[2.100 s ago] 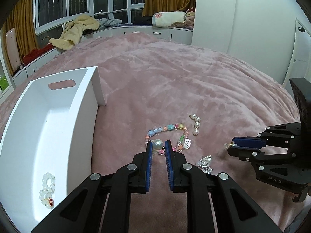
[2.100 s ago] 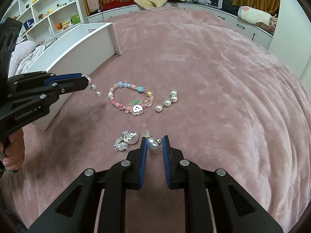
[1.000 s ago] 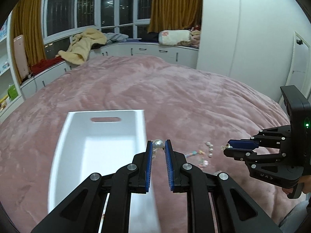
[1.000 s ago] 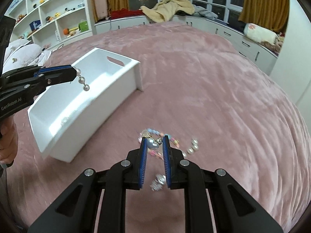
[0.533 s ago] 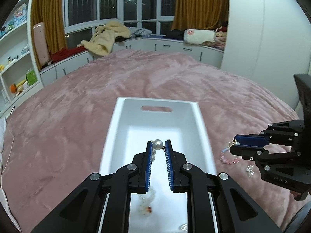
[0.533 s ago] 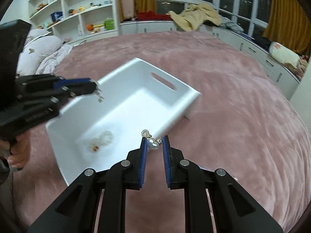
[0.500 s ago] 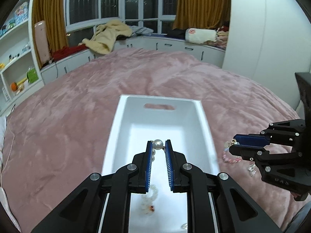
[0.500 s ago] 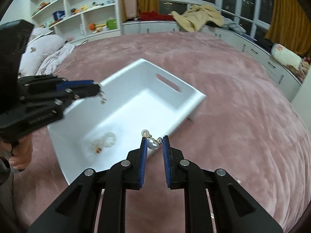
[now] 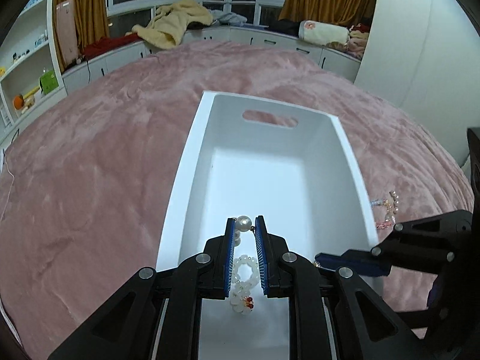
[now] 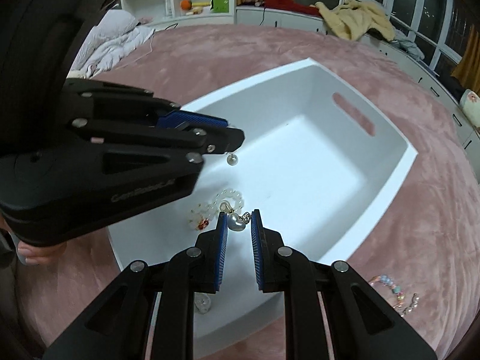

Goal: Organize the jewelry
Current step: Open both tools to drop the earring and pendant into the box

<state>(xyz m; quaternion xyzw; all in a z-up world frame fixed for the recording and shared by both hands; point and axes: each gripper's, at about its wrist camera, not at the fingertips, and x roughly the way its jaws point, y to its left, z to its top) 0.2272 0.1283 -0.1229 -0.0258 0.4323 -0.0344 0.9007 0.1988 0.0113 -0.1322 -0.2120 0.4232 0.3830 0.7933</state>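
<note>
A white handled box (image 9: 192, 162) (image 10: 399, 174) sits on the pink bedspread. My left gripper (image 9: 243, 223) hangs over its near end, shut on a pearl earring (image 9: 243, 222) whose lower pearl (image 10: 232, 159) dangles below the tips in the right wrist view. My right gripper (image 10: 238, 219) is shut on a heart-shaped pearl earring (image 10: 235, 221), also above the box's near end; it reaches in from the right (image 9: 318, 262) in the left wrist view. A white beaded bracelet (image 9: 244, 282) (image 10: 228, 201) with red beads lies on the box floor beneath both grippers.
A colourful bead bracelet (image 9: 385, 210) (image 10: 390, 288) and a pearl piece (image 10: 412, 304) lie on the bedspread right of the box. A small clear piece (image 10: 202, 303) rests in the box's near corner. A hand (image 10: 33, 252) holds the left gripper. Shelves and window benches ring the bed.
Both grippers have carried their earrings from the loose jewelry over to the white box and lowered, so they now hang above the beaded bracelet inside it.
</note>
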